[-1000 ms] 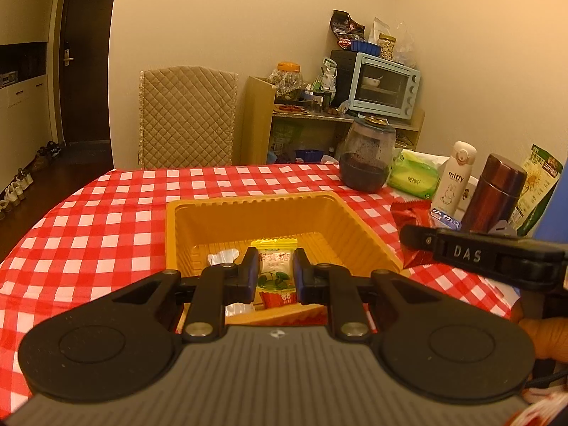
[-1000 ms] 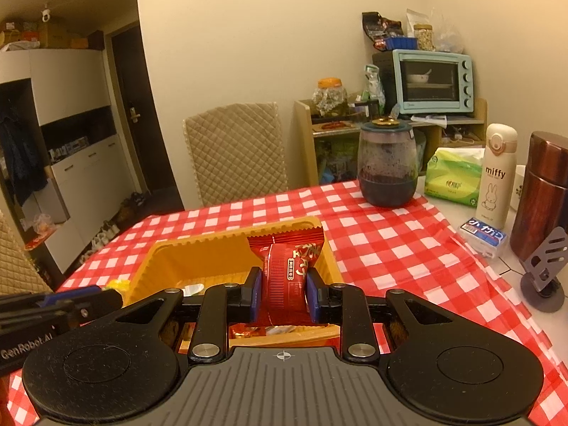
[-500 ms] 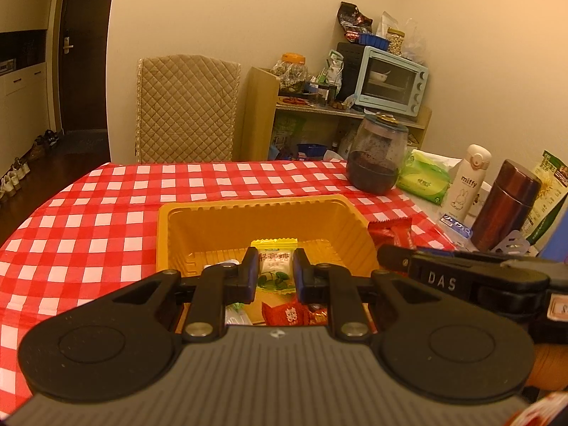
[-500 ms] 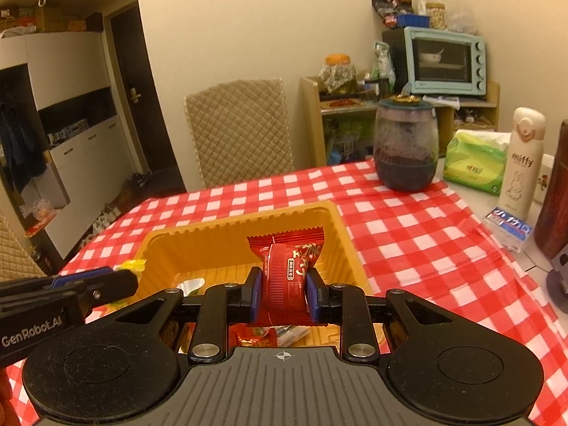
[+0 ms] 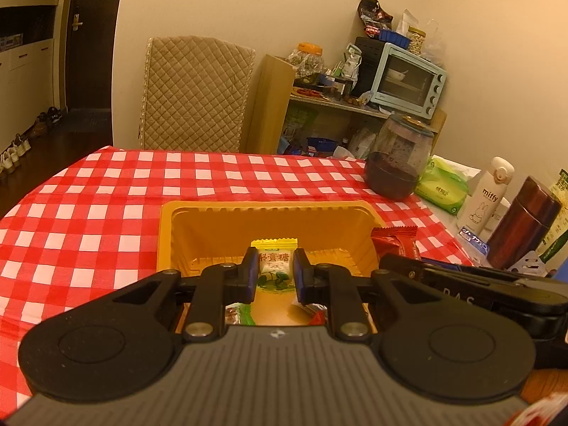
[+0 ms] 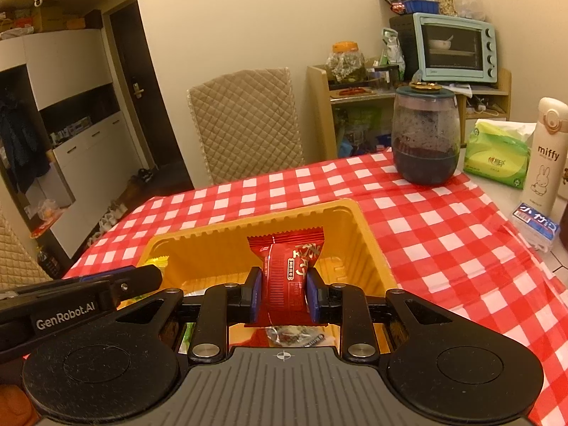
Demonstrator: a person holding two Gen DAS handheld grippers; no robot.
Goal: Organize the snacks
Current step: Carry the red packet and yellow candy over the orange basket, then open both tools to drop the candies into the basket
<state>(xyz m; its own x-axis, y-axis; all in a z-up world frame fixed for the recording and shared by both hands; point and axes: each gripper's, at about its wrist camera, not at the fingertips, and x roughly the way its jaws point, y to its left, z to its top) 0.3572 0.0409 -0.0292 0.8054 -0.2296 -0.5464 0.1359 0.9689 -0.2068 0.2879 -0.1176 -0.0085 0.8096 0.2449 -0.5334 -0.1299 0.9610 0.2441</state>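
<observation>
Above the yellow tray (image 5: pixel 167 227), yellow candy packet (image 5: pixel 275 264) pinched between left fingers (image 5: pixel 250 269), red packet (image 6: pixel 285 273) between right fingers (image 6: pixel 255 293).

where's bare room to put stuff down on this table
Free: the red checked tablecloth left of and beyond the yellow plastic tray. Crowded: the right edge, with the dark glass jar, green tissue pack, white miffy bottle and brown flask.

I see both views washed in warm, dim amber indoor light, softly shadowed. Fisheye bending curves the walls and door frames toward dark rounded corners. Focus holds sharp centrally; no strong glare.
</observation>
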